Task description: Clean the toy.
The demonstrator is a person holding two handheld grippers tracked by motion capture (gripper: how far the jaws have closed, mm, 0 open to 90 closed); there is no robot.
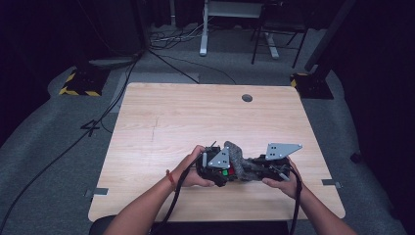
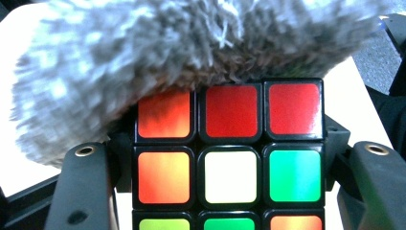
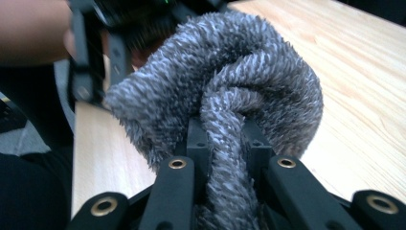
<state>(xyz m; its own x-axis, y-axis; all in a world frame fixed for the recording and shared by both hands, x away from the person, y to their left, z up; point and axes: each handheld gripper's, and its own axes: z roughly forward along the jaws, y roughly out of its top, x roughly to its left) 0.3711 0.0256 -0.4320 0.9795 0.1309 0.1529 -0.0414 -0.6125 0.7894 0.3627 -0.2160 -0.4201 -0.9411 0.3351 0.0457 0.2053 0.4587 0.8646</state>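
Dark curtains and grey carpet ring a pale wooden table (image 1: pixel 161 122) with a round cable hole (image 1: pixel 247 98) near its far edge; black cables trail across the floor behind it, two yellow-and-black striped stand bases (image 1: pixel 78 84) sit at the far corners, and a white desk frame (image 1: pixel 230 19) stands at the back; no brand, label or writing can be read anywhere. Near the table's front edge the person's two hands meet; the left gripper (image 1: pixel 226 172) is clamped on a multicoloured twisting puzzle cube with black edges (image 2: pixel 230 158), its jaws pressing the cube's two sides, red, white, green and orange stickers facing the camera; the right gripper (image 1: pixel 262 169) is pinched shut on a grey fluffy microfibre cloth (image 3: pixel 225 96), a fold of it squeezed between the jaws; the cloth bunches up and lies against the top of the cube, touching its red row; a red band circles the left wrist (image 1: pixel 171 179).
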